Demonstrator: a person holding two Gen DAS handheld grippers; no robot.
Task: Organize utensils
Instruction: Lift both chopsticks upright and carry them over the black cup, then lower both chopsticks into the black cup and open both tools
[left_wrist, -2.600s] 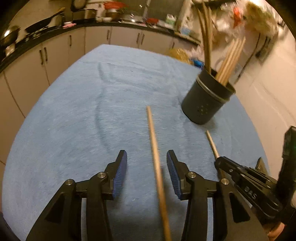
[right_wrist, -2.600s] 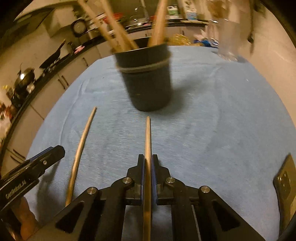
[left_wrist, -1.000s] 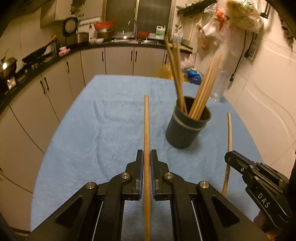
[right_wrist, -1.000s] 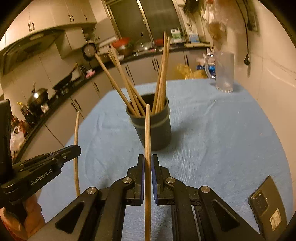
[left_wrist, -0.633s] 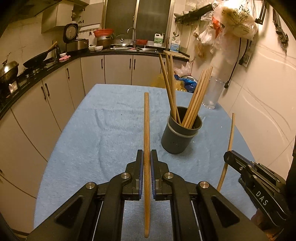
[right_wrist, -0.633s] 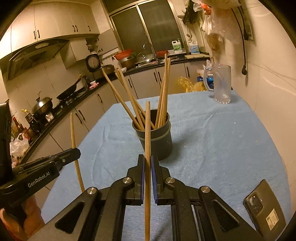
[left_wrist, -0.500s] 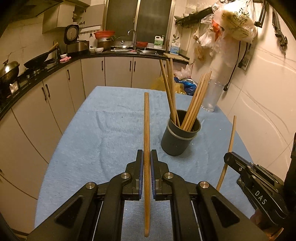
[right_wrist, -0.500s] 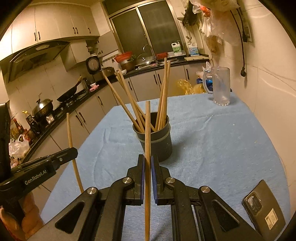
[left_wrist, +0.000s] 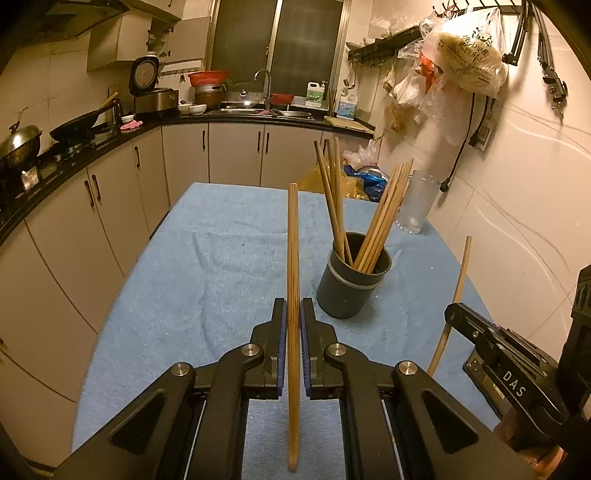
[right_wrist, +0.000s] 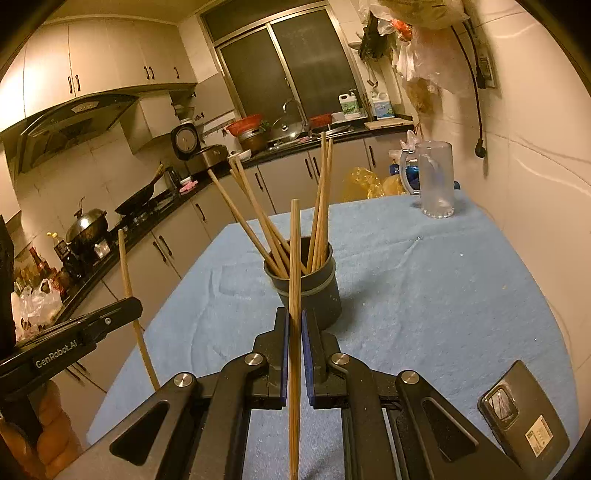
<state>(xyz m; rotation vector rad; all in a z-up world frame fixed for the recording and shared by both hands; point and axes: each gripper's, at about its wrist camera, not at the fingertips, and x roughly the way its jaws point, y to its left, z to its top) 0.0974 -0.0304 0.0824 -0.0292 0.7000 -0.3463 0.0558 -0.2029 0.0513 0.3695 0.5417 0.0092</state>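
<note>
Blue towelling cloth (left_wrist: 221, 258) is spread over the table, and a dark cylindrical holder (left_wrist: 351, 288) is stood on it as the reference point. Several wooden chopsticks (left_wrist: 380, 214) are leaned in the holder, fanned out in two bunches.

The left gripper (left_wrist: 292, 317) is held above the cloth, to the near left of the holder. Its jaws are closed to a narrow gap on a single wooden chopstick (left_wrist: 292, 258), which is clamped between the blue pads and pointed forward, clear of the cloth.

The right gripper (right_wrist: 293, 325) is held directly on the near side of the holder. Its jaws are likewise pressed together on a second chopstick (right_wrist: 294, 258), whose tip is seen in front of the holder's rim.

A clear glass mug (right_wrist: 436, 181) is placed well beyond the holder. A dark phone (right_wrist: 524, 417) is laid on the cloth to the near right of the holder.
</note>
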